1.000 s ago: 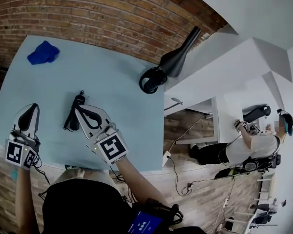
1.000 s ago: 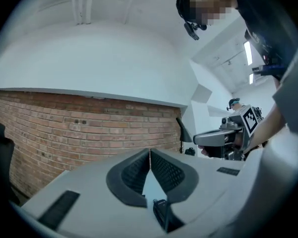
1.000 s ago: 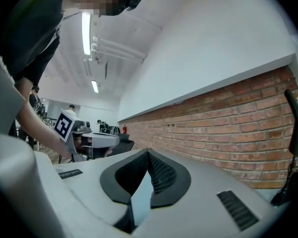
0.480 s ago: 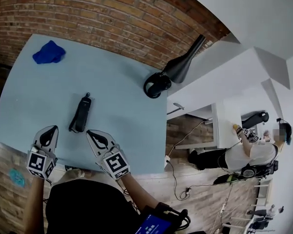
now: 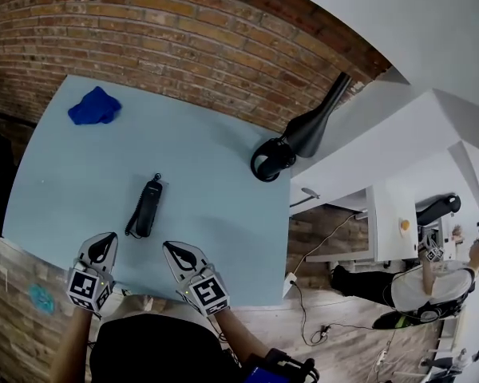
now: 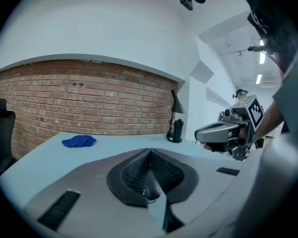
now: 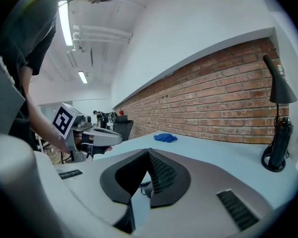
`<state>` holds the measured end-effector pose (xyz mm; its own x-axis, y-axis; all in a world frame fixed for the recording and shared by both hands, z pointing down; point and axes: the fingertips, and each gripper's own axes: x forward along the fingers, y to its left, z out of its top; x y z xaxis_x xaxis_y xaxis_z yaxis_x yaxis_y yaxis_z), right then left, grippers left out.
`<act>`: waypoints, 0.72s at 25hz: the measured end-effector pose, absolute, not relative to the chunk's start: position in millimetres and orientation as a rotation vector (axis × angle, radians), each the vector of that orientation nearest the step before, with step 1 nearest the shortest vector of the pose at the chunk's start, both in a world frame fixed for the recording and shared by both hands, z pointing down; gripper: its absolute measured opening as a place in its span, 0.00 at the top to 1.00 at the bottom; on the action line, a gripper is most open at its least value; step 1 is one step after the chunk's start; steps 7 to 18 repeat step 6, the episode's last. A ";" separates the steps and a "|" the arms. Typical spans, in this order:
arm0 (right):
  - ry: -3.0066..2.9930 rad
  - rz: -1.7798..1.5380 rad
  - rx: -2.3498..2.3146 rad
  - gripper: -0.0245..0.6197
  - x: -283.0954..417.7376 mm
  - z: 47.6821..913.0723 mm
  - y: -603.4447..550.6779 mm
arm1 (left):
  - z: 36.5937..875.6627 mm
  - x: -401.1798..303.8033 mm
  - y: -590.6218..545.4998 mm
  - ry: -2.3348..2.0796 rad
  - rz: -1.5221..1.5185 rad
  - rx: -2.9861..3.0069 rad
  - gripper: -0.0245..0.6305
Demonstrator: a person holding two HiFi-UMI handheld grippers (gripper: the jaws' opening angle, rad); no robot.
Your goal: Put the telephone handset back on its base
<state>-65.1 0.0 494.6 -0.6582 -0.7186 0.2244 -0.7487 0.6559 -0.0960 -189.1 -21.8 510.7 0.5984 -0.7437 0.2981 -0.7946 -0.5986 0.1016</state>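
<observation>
The black telephone [image 5: 146,207] lies on the light blue table [image 5: 207,190], its handset along the base as far as I can tell, with the coiled cord looping at its left. My left gripper [image 5: 109,236] is near the table's front edge, just below and left of the phone, shut and empty. My right gripper [image 5: 167,245] is beside it, below and right of the phone, also shut on nothing. In the left gripper view the closed jaws [image 6: 149,151] point towards the phone [image 6: 151,188], a dark shape behind the pads. The right gripper [image 7: 148,152] shows the same, with the cord [image 7: 145,185] behind.
A crumpled blue cloth [image 5: 94,106] lies at the table's far left corner. A black desk lamp [image 5: 297,136] stands at the far right corner. A brick wall [image 5: 184,38] runs behind the table. A person [image 5: 431,282] is far off to the right.
Both grippers have drawn back from the phone towards the table's near edge and sunk lower. The right gripper, which was alongside the phone, is now apart from it. The phone has stayed put.
</observation>
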 end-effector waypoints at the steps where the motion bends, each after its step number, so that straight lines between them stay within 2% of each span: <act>1: -2.710 0.275 1.208 0.95 -61.7 495.0 0.0 | 513.1 -183.7 -21.9 -1.269 0.345 2.597 0.92; 6: -2.719 0.301 1.192 0.95 -35.7 496.4 -8.2 | 530.7 -155.1 -32.3 -1.303 0.413 2.537 0.92; 18: -2.719 0.301 1.192 0.95 -35.7 496.4 -8.2 | 530.7 -155.1 -32.3 -1.303 0.413 2.537 0.92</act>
